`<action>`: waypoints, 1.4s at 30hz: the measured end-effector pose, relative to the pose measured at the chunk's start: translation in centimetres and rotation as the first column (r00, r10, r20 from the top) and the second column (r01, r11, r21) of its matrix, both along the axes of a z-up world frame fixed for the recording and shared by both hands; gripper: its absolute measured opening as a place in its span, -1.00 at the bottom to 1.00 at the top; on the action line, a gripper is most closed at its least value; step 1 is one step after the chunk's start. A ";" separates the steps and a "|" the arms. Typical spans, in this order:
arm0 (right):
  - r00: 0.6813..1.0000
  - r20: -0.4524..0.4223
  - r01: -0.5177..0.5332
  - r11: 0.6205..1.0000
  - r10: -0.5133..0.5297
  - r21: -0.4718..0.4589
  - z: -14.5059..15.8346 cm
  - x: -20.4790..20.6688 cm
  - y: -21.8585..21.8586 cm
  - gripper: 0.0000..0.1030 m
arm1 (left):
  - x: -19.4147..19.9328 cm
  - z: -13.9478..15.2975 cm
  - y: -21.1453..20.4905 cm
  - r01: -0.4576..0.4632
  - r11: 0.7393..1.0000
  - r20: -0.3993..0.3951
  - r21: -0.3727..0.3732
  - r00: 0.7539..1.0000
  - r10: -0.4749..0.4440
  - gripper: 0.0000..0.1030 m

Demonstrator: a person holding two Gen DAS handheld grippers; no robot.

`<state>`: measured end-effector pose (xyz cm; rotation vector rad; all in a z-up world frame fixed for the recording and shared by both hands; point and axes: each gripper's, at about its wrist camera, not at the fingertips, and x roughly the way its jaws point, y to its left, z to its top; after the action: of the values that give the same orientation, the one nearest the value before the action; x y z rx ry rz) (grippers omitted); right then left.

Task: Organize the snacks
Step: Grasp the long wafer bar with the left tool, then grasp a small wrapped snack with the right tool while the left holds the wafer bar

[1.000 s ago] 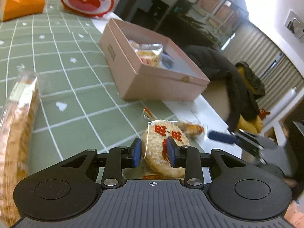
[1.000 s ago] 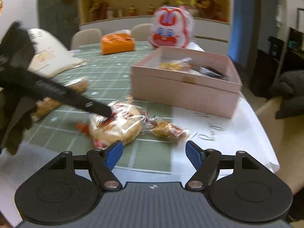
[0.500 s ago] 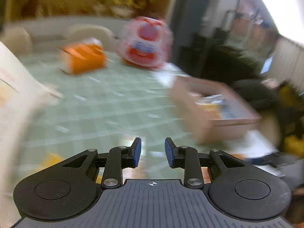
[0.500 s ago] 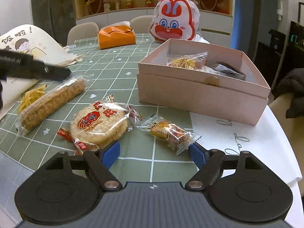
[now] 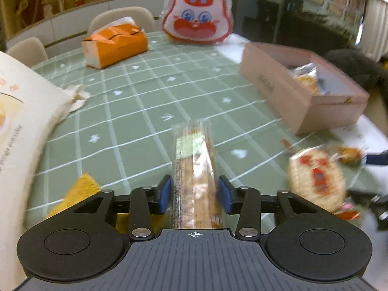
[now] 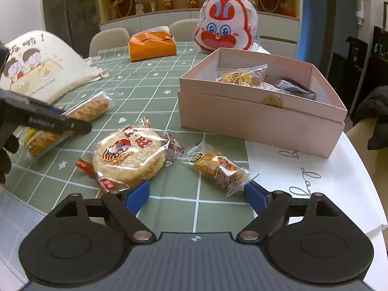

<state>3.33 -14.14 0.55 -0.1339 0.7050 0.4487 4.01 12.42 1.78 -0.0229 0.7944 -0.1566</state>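
A long cracker pack in clear wrap lies on the green checked cloth. My left gripper straddles its near end; the jaws are opening and the pads stand just off the wrap. A round rice cracker and a small wrapped snack lie close in front of my right gripper, whose jaws are opening wide with nothing between the pads. The pink box at the right holds several wrapped snacks. In the right wrist view a left finger crosses over the long pack.
An orange tissue box and a rabbit-face bag stand at the far side. A cream printed tote lies at the left, with a yellow packet near it. White paper covers the table's right edge.
My left gripper swung left from the round rice cracker to the long cracker pack, and its jaws spread around it. The right jaws widened.
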 end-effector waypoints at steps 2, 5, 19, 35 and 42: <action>1.000 -0.002 -0.009 1.000 0.009 -0.009 0.0 -0.1 0.1 0.74 | -0.2 0.3 -0.5 0.034 0.996 0.020 -0.080 0.999 -0.032 -0.22; 1.000 -0.016 -0.025 1.000 0.025 -0.011 -0.1 -0.1 0.1 0.89 | -0.3 0.2 -1.3 0.093 0.972 -0.002 -0.214 0.995 -0.096 -0.26; 0.990 -0.077 -0.123 0.991 0.119 -0.055 0.4 -0.7 -0.8 0.98 | -1.5 -0.9 -2.7 0.061 0.958 -0.016 -0.280 0.998 -0.069 -0.24; 0.945 0.193 0.304 0.929 -0.265 -0.213 1.6 1.9 -4.3 0.97 | -2.9 -0.9 -4.1 0.105 0.945 -0.020 -0.311 0.993 -0.117 -0.25; 0.982 0.141 0.136 0.988 -0.126 -0.066 2.8 0.1 -4.4 0.97 | -3.2 -0.9 -4.3 0.099 0.947 -0.019 -0.305 0.994 -0.110 -0.29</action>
<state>3.44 -18.58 3.31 -0.1867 0.5921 0.2838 0.79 8.14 0.92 -0.2758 0.8013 -0.3795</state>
